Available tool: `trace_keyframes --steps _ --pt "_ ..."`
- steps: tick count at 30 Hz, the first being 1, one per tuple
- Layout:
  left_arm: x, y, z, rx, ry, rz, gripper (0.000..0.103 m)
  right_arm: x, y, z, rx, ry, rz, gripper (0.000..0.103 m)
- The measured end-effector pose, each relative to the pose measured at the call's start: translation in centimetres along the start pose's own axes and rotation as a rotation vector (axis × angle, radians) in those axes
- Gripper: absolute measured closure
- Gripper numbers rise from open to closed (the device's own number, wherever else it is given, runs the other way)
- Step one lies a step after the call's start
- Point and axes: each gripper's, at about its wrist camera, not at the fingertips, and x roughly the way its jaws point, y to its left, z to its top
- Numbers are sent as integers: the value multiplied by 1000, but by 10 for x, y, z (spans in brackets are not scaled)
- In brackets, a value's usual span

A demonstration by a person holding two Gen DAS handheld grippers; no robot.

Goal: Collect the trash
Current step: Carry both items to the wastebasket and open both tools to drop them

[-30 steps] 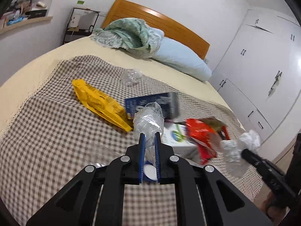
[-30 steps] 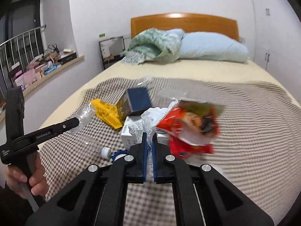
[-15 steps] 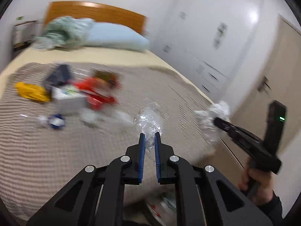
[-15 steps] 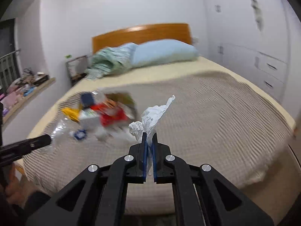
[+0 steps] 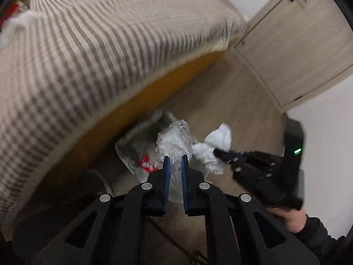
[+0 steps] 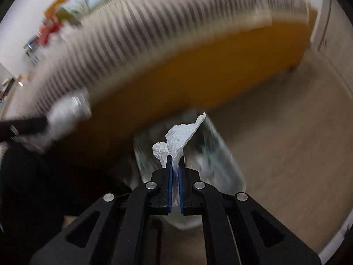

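My left gripper (image 5: 175,157) is shut on a crumpled clear plastic bottle (image 5: 174,139); it points steeply down over a clear-lined trash bin (image 5: 134,150) on the floor beside the bed. My right gripper (image 6: 174,157) is shut on a crumpled white tissue (image 6: 178,137) and hangs over the same trash bin (image 6: 229,167). In the left wrist view the right gripper (image 5: 217,152) comes in from the right with the tissue (image 5: 215,148) close beside the bottle. In the right wrist view the left gripper (image 6: 45,121) and its bottle (image 6: 66,110) appear blurred at the left.
The bed with a checked cover (image 5: 88,50) and orange wooden frame (image 5: 143,101) runs just behind the bin. Wood-look floor (image 6: 275,154) spreads to the right. A door (image 5: 297,39) stands at the far right. More trash (image 6: 47,32) lies blurred on the bed.
Both grippers swung away from the bed top and tilted down over the bin on the floor, each still holding its item; the trash pile has slid out of the middle of view.
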Motion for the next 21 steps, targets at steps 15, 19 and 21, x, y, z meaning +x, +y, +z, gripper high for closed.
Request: trace_keyframes --steps 15,19,21 --pt "107 8 -2 -96 236 -8 95 134 -39 -61 162 318 -16 53" --pt "143 -5 -7 -65 342 -16 95 92 -78 -49 237 203 -71 52" --pt "159 -17 -6 -34 375 -14 95 68 -98 -42 263 150 -103 51"
